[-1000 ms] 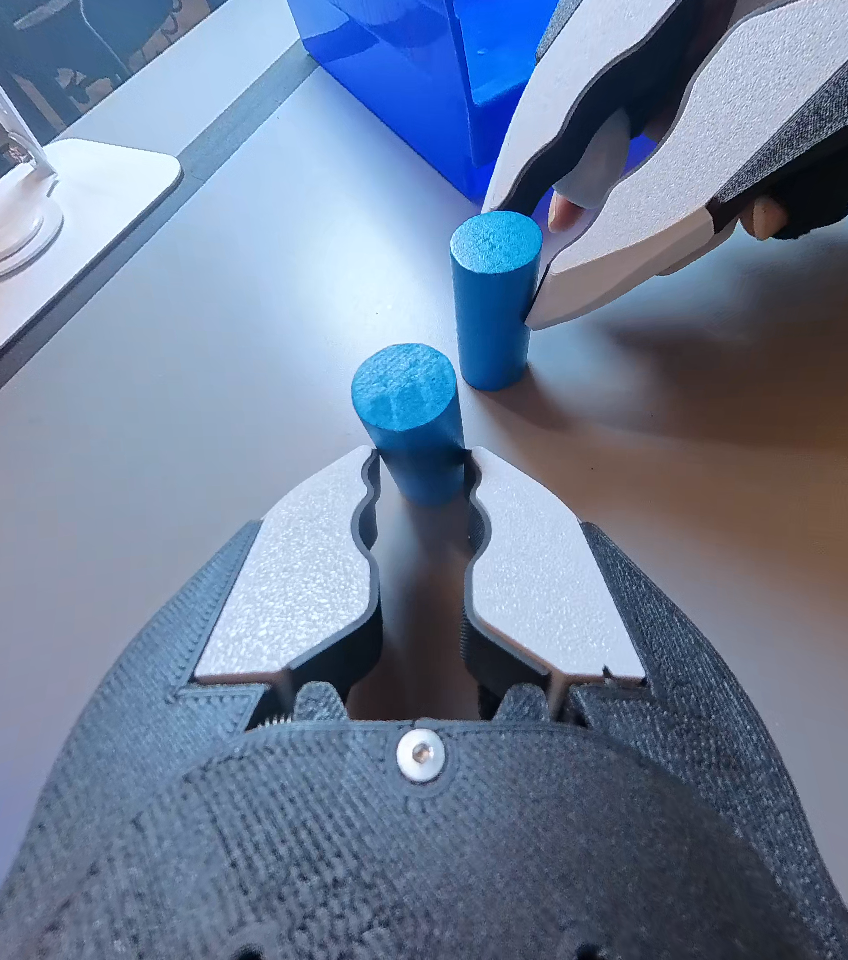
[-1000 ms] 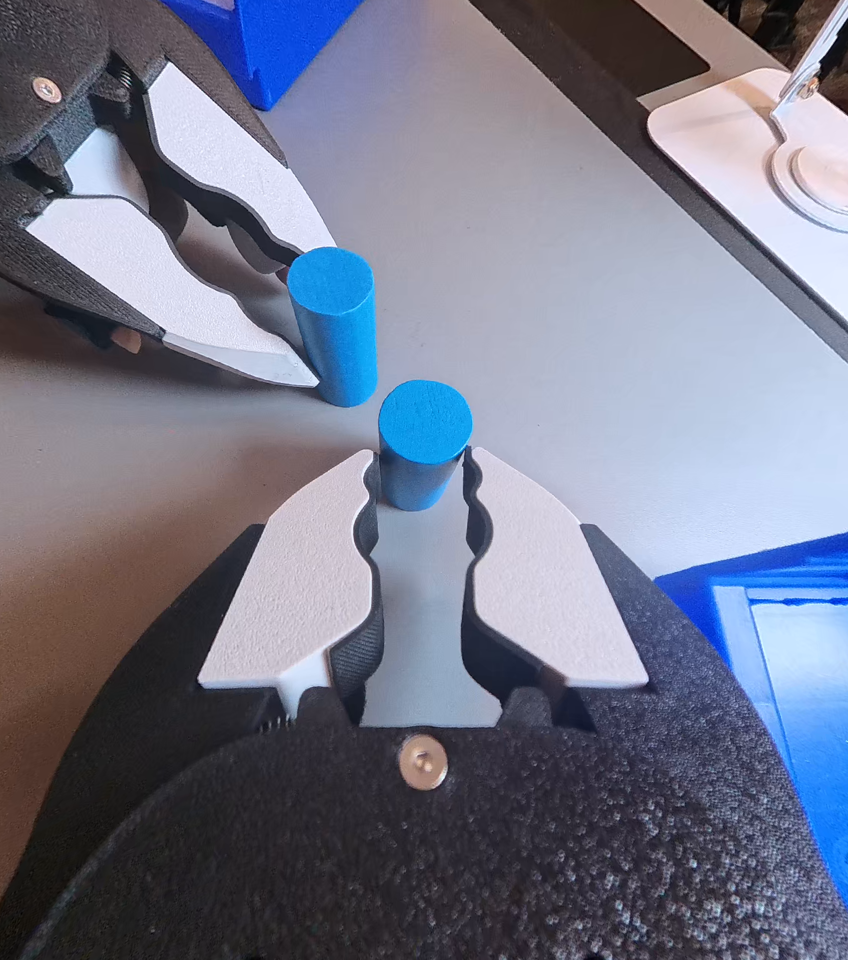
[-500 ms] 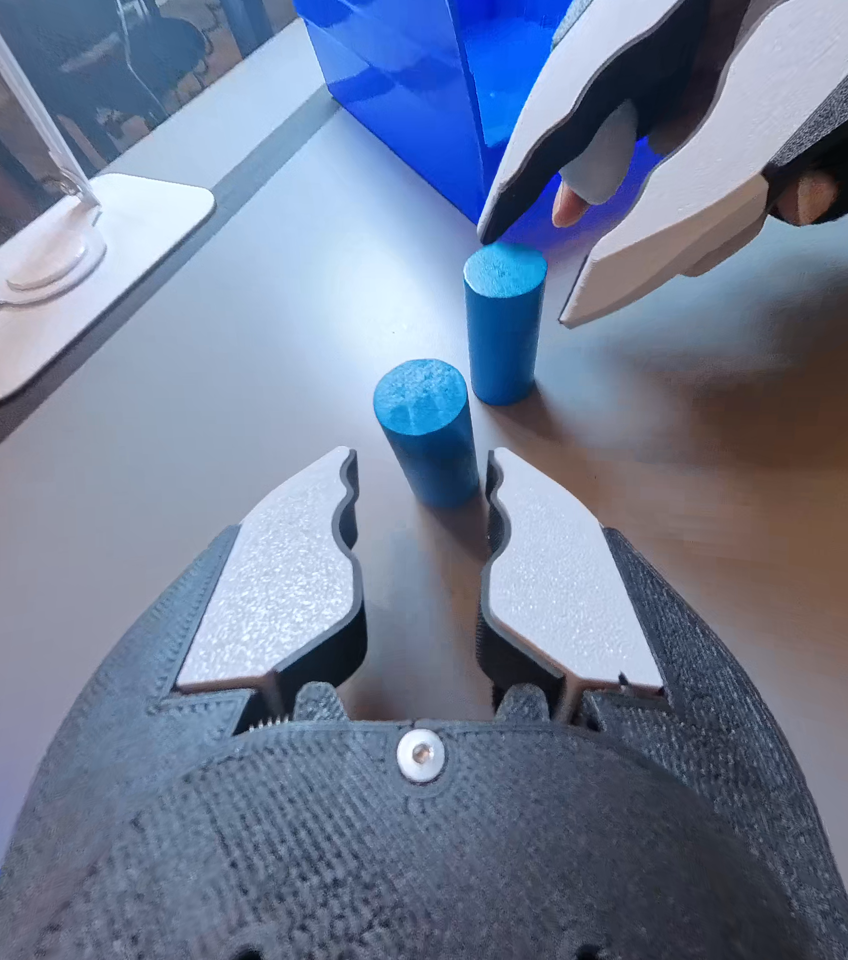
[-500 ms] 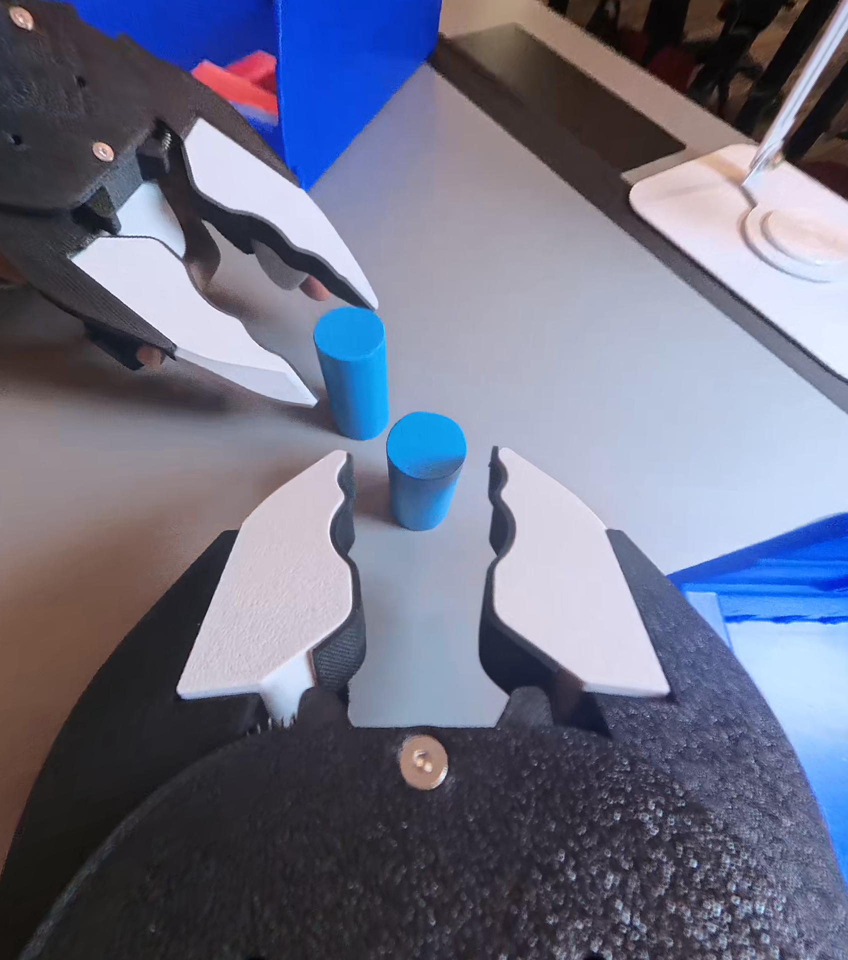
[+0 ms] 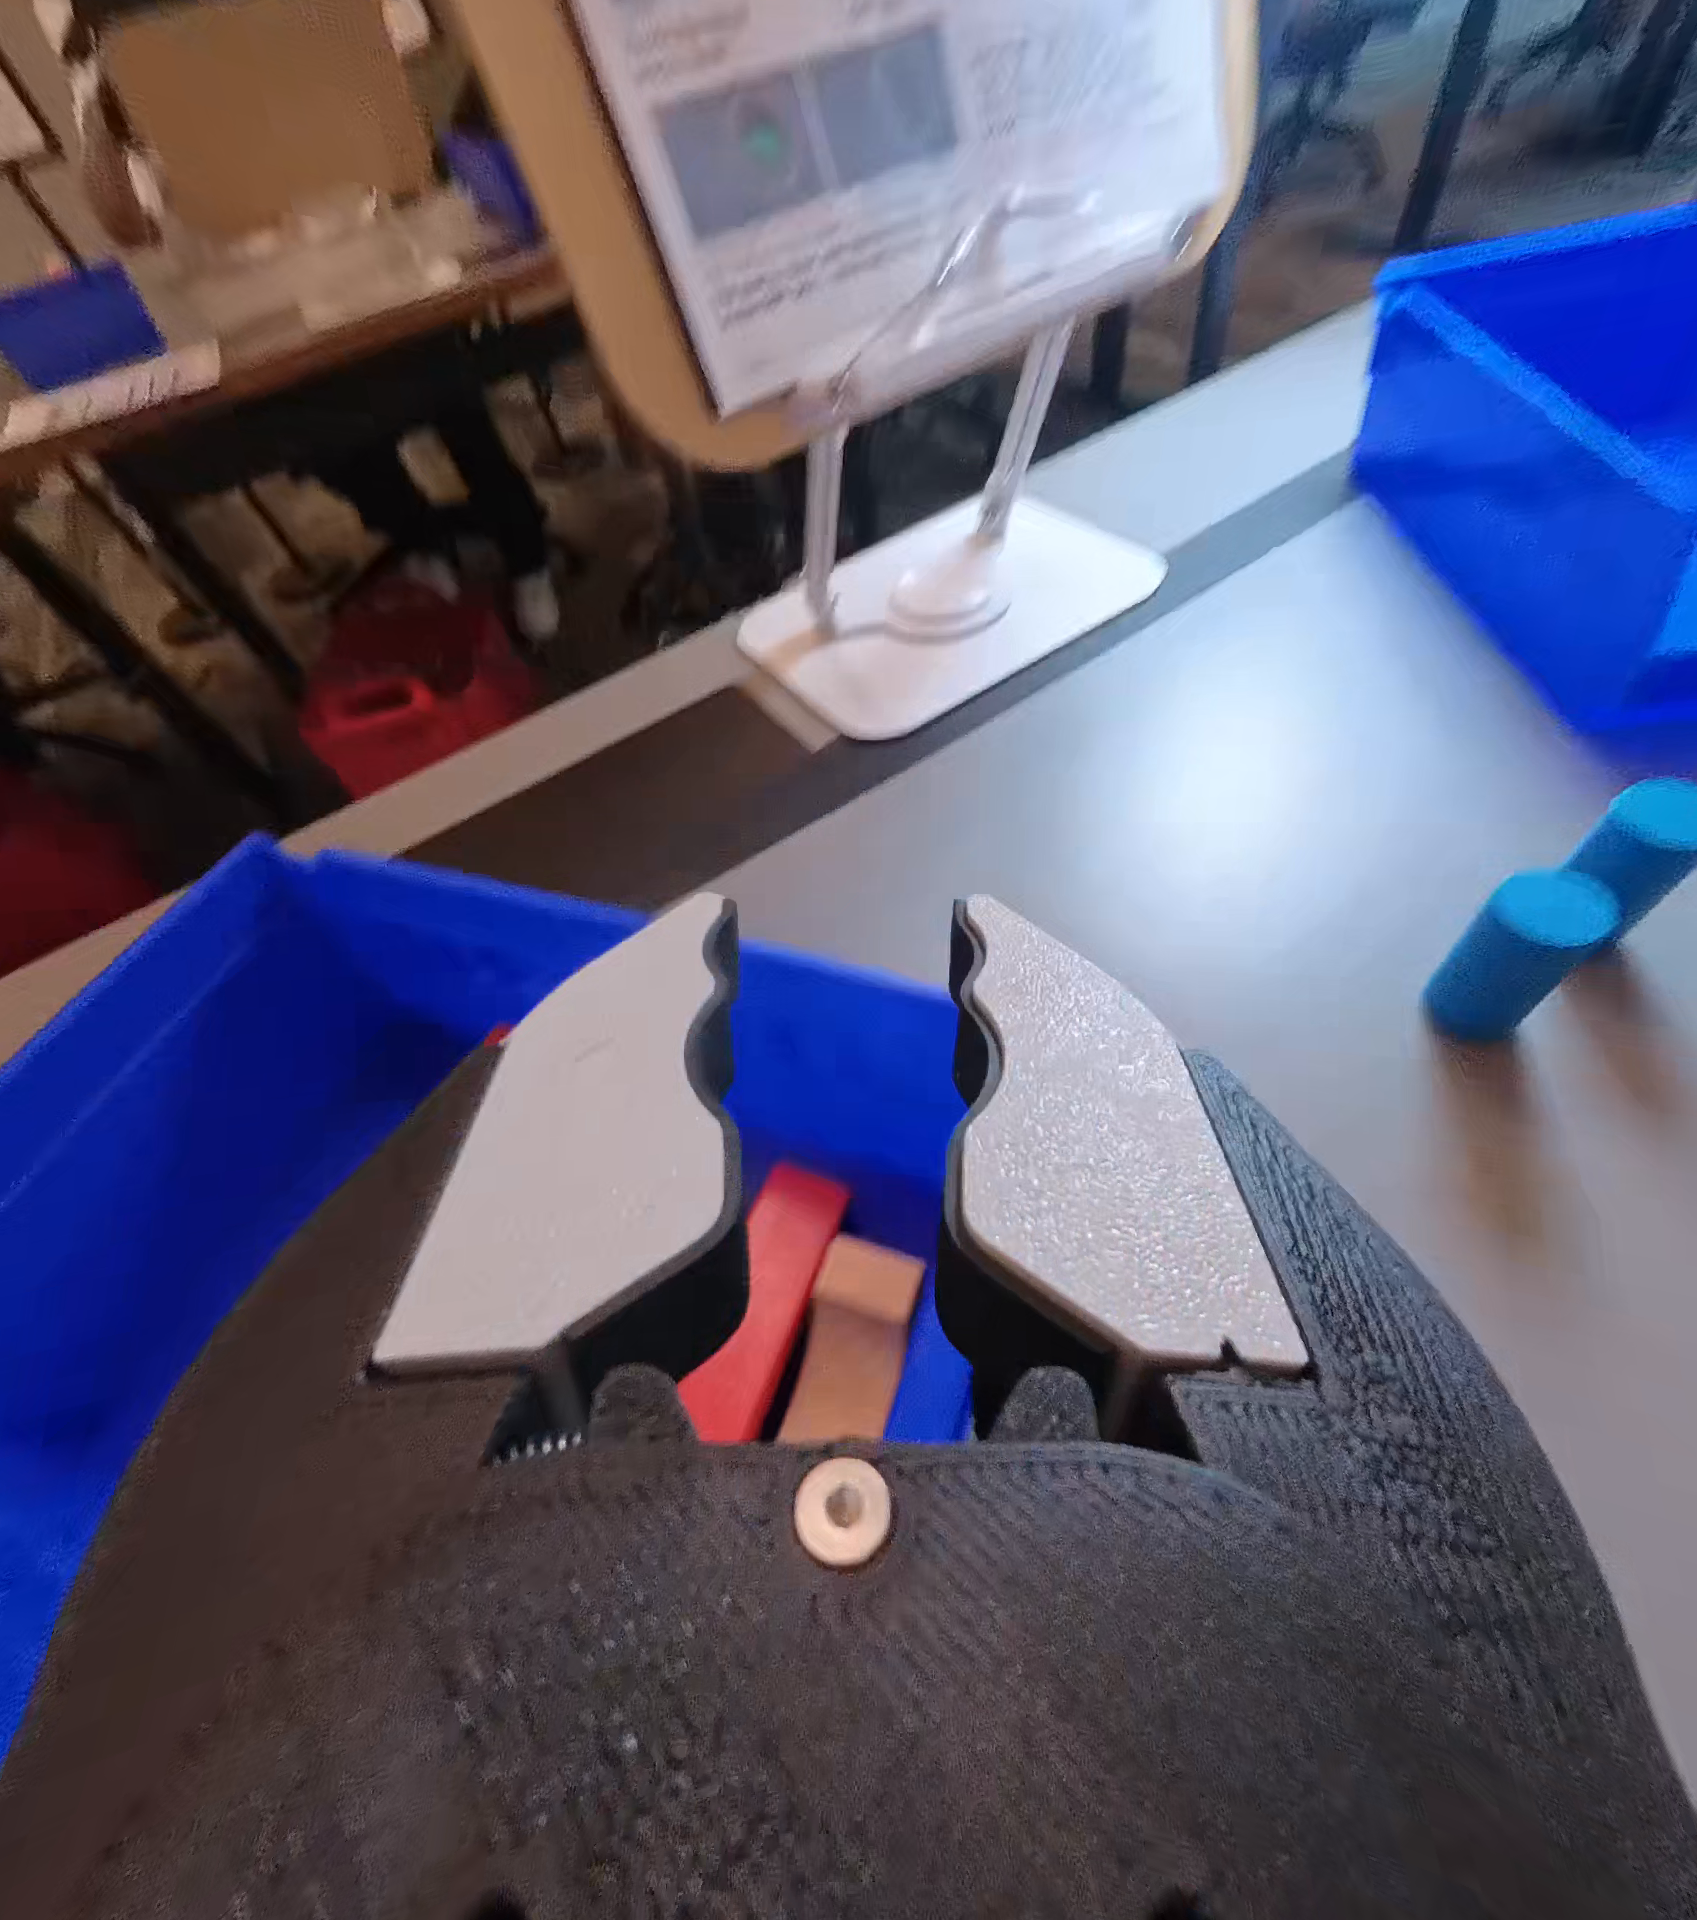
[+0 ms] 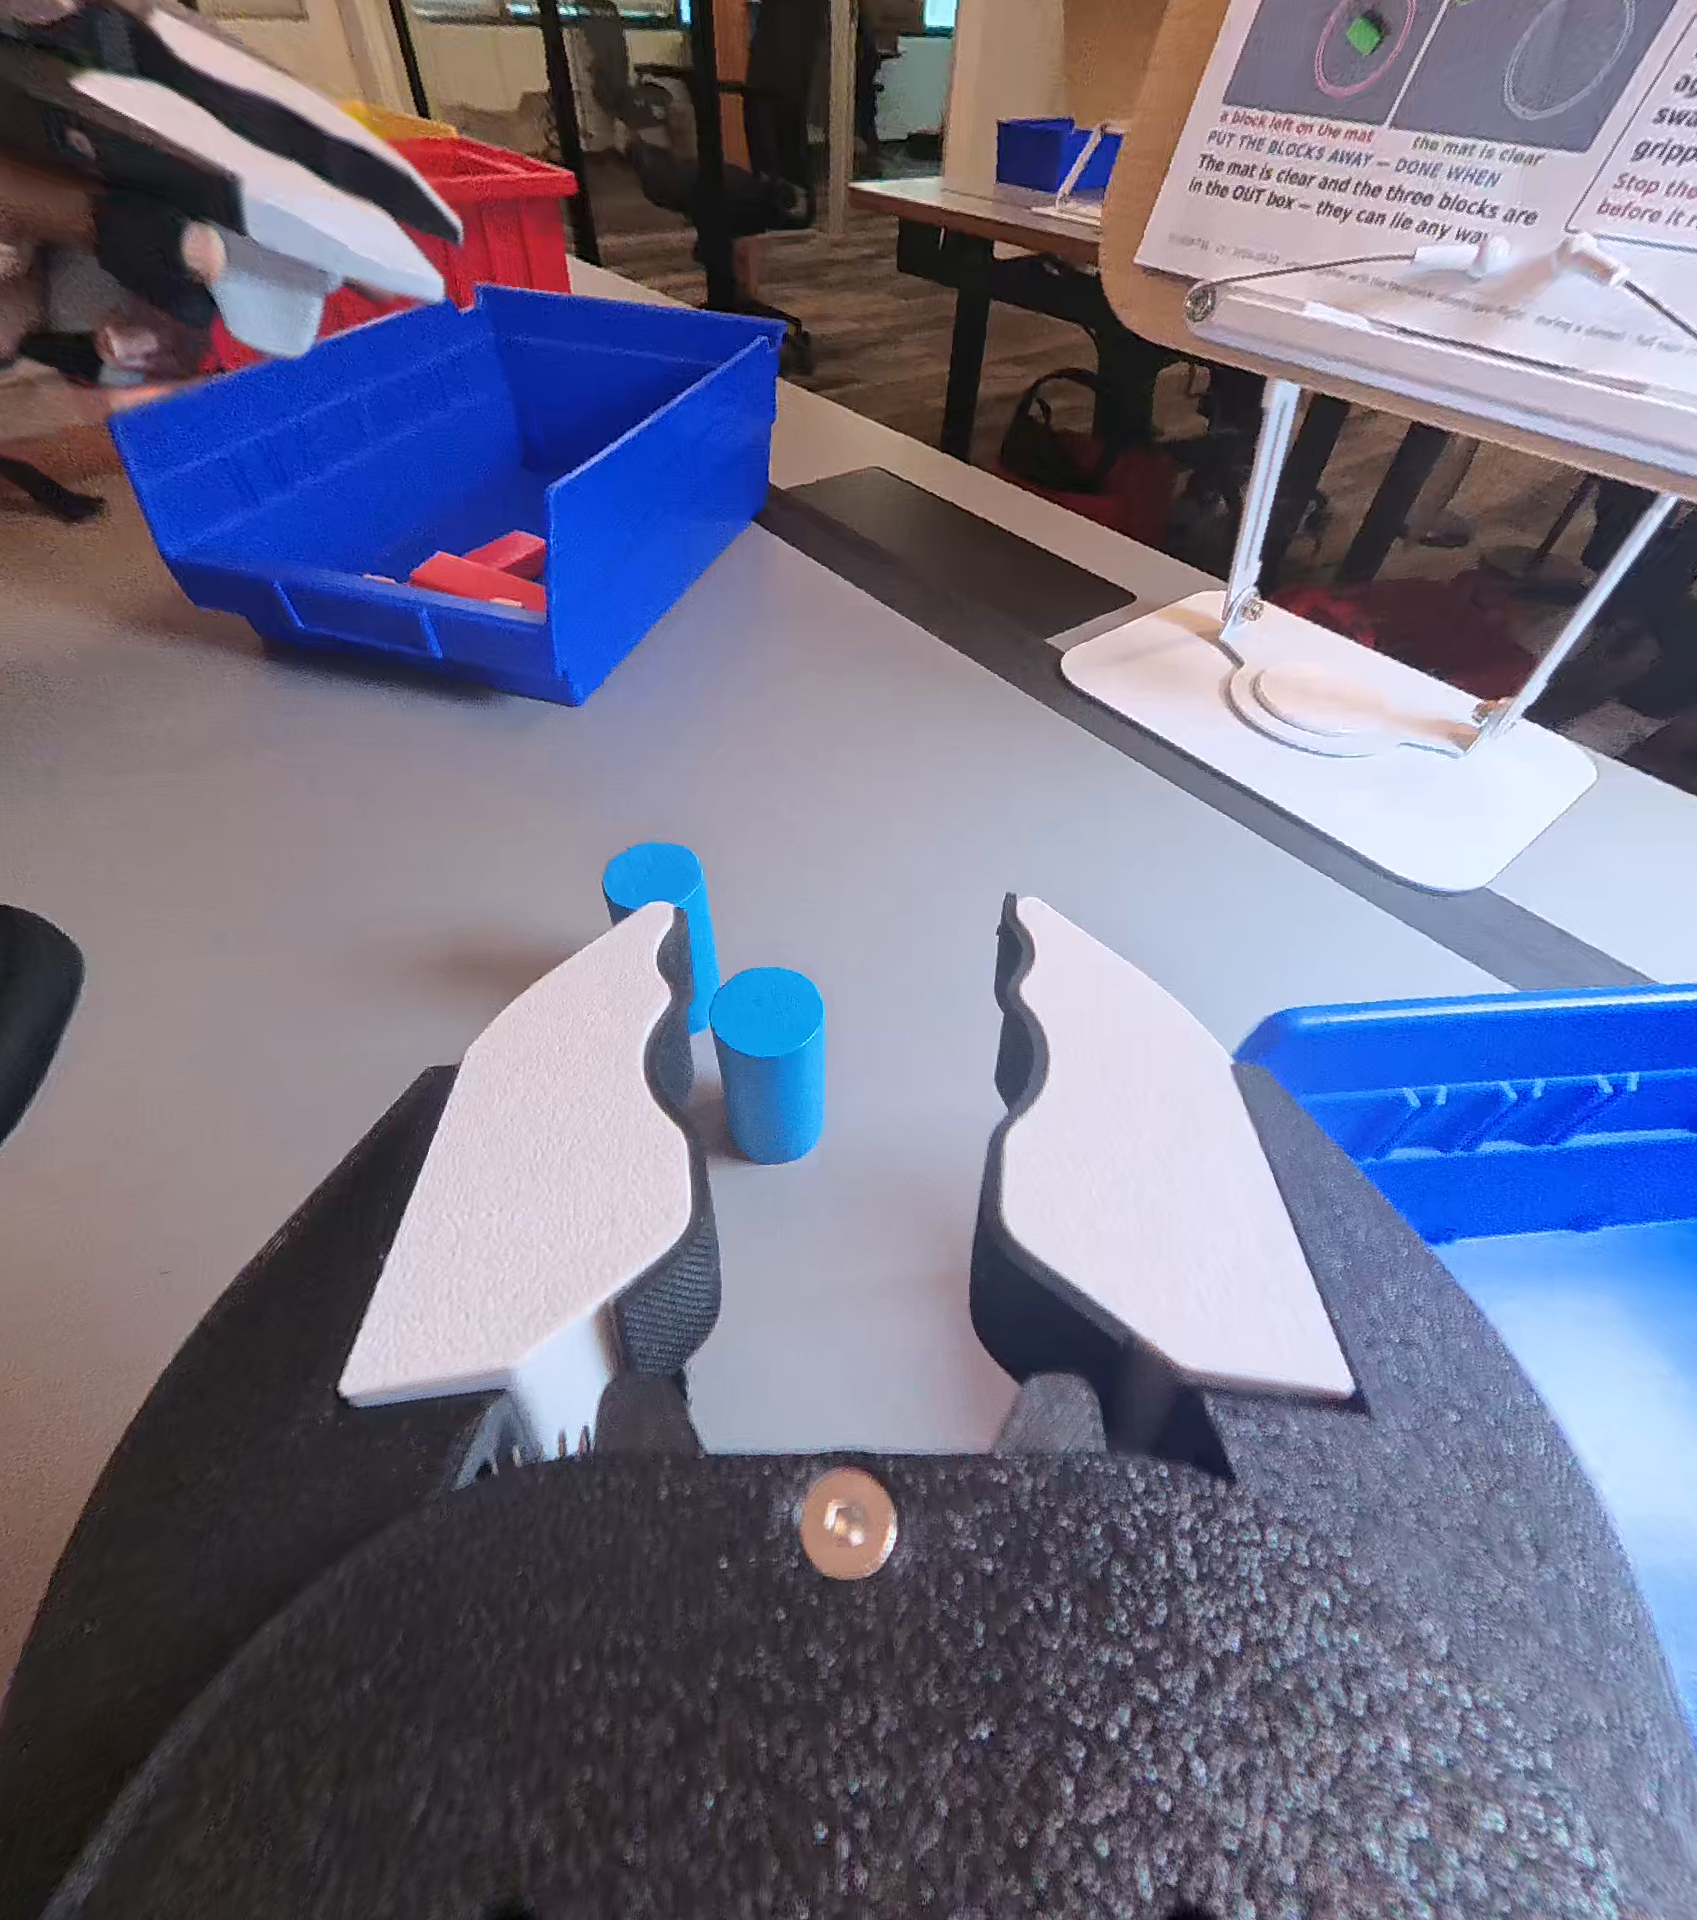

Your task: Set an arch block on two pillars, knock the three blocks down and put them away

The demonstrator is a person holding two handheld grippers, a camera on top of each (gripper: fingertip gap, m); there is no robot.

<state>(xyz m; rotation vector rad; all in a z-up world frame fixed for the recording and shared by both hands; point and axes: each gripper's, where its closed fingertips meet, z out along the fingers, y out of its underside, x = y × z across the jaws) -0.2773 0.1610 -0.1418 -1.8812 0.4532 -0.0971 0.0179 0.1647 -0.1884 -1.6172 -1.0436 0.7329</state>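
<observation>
Two blue cylinder pillars stand upright, close together, on the grey table (image 6: 304, 935): the near pillar (image 6: 766, 1081) and the far pillar (image 6: 657, 883). They also show at the right in the left wrist view (image 5: 1519, 966) (image 5: 1644, 852). My right gripper (image 6: 839, 909) is open and empty, raised behind the near pillar, with its pads not touching it. My left gripper (image 5: 842, 914) is open and empty above a blue bin (image 5: 148, 1091) that holds a red block (image 5: 771, 1299) and a tan block (image 5: 854, 1340). The right wrist view shows the left gripper (image 6: 433, 260) over that bin (image 6: 657, 499).
A second blue bin (image 6: 1550, 1091) stands right beside my right gripper; it shows far right in the left wrist view (image 5: 1550, 468). A white stand (image 6: 1343, 748) with a printed sheet is at the table's far edge. A dark strip (image 6: 927, 540) runs along that edge. About 30 cm separates my left fingertips from my right.
Both grippers opened and let go of the pillars, which stay standing. The left gripper swung away to above the bin with the blocks. The right gripper drew back and up.
</observation>
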